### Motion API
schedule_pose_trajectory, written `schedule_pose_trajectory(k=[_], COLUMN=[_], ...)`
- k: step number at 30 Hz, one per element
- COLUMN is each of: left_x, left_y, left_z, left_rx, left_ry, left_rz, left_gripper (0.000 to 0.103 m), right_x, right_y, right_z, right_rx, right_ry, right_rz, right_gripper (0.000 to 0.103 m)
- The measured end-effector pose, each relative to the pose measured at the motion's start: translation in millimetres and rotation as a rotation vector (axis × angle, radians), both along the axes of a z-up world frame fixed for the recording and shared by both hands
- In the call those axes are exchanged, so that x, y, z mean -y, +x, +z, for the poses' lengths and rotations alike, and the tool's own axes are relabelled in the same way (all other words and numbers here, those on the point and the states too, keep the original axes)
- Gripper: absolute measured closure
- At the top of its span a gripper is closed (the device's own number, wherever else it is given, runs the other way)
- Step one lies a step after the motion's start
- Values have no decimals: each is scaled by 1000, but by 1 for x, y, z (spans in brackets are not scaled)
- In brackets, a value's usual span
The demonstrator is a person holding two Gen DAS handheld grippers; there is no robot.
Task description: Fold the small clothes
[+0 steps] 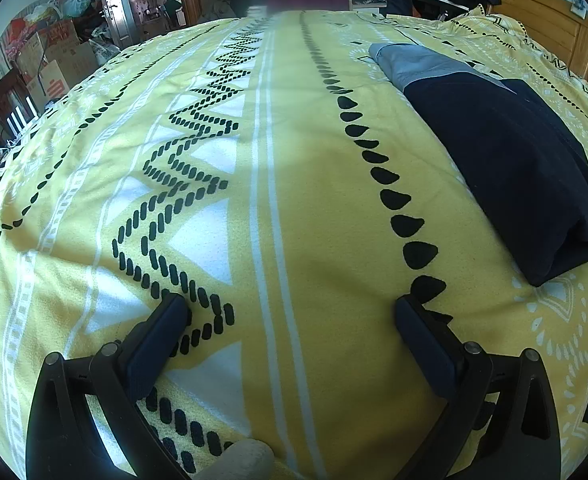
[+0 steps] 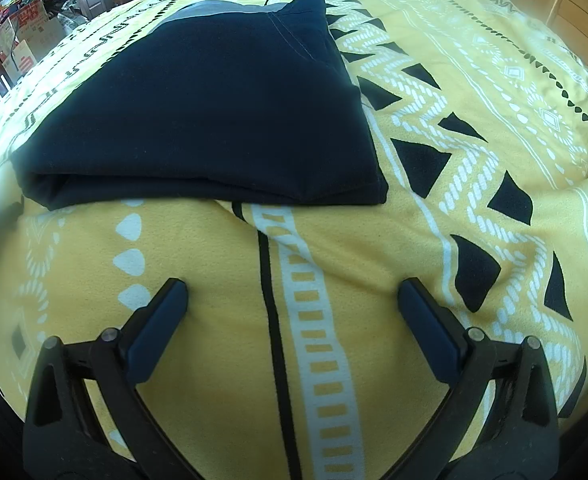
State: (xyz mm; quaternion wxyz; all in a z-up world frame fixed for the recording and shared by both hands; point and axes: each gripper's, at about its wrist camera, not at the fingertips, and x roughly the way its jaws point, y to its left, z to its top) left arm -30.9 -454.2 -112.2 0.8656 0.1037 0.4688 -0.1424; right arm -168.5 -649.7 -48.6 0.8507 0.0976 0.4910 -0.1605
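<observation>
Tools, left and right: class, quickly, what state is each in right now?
Left tool: open, holding nothing, over the bedspread.
Right tool: open, holding nothing, just short of the folded dark garment.

both wrist views skim low along the bedspread [image 1: 294, 200], sharing the folded garment [image 2: 205, 112].

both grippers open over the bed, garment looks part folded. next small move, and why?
Probably ease the right gripper forward to the garment's near folded edge. It lies straight ahead, apart from the open fingers, while the left gripper faces bare bedspread.
</observation>
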Motion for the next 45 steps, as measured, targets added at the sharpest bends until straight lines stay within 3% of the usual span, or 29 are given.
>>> schedule_pose_trajectory(k=[45], left_x=[1], left_y=[0], left_z=[-1], left_rx=[-6], left_ry=[-3], left_rz=[3], left_gripper=[0], right_x=[2], right_y=[3], right_z=[0], right_rx=[-5], right_ry=[7], right_rz=[-7], right_gripper=[0])
